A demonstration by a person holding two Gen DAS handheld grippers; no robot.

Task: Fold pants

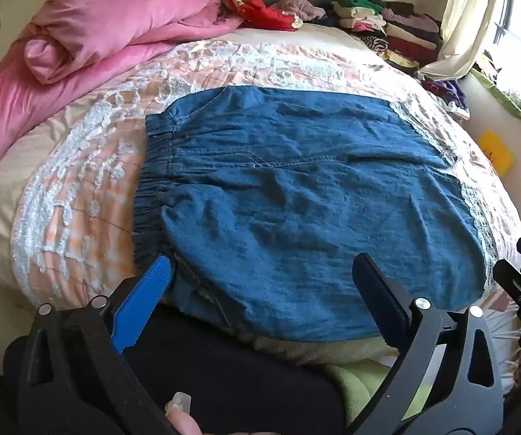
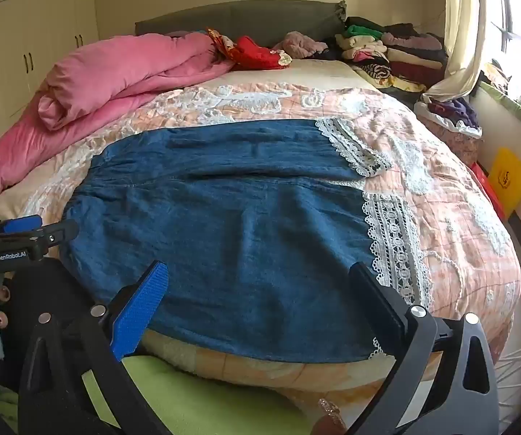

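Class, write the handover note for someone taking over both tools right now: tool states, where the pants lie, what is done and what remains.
Left tool: open, holding nothing, near the elastic waistband.
Right tool: open, holding nothing, near the lace-trimmed leg hems.
The blue denim pants lie spread flat across the quilted bedspread, waistband left, hems right, legs side by side.
Done: pants laid out flat.
Left: every fold. Probably grasp the near edge first.

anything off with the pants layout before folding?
Nothing damaged. The denim pants lie flat on the quilt, but the far lace cuff sits further in than the near lace cuff, so the cuffs are staggered.
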